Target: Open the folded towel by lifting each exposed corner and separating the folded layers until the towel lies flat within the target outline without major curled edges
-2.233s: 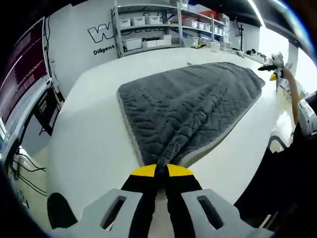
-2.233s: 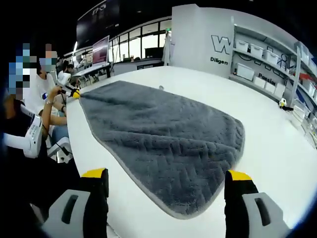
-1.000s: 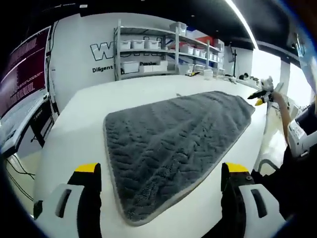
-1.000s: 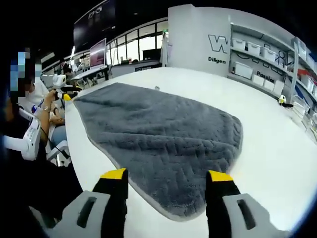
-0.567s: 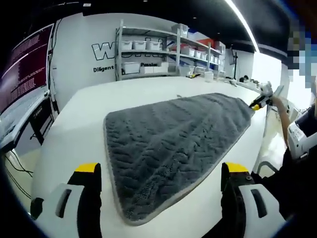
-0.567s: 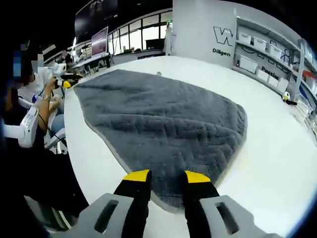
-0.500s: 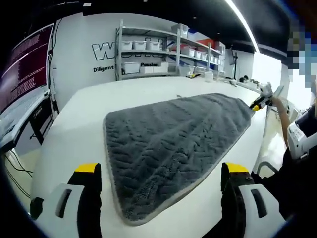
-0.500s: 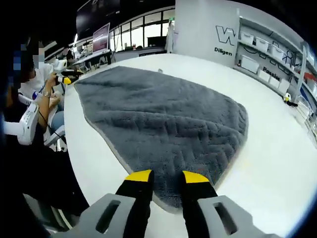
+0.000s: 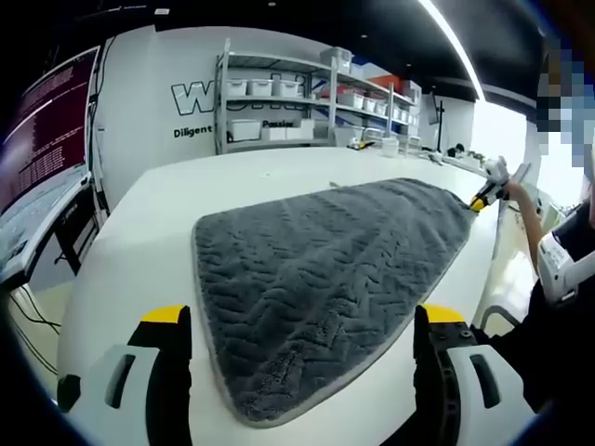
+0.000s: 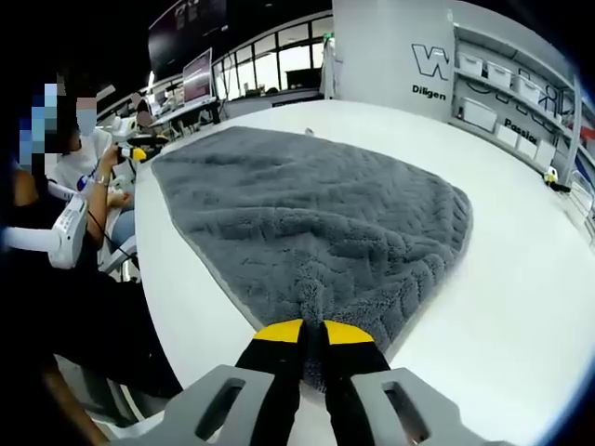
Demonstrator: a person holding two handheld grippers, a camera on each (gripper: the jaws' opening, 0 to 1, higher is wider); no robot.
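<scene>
Though claw-pinched (image 10: pixel 312 327), towel (image 10: pixel 316 214) (lengthwise) flat

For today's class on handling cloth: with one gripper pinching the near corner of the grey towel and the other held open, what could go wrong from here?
1. The right gripper is shut on the towel at its very corner; a thin pinch there may slip once pulled.
2. That corner lies close to the white table edge, so a pull outward could drag the towel past it.
3. The left gripper is open and holds nothing, so the whole towel may slide instead of flattening.
</scene>
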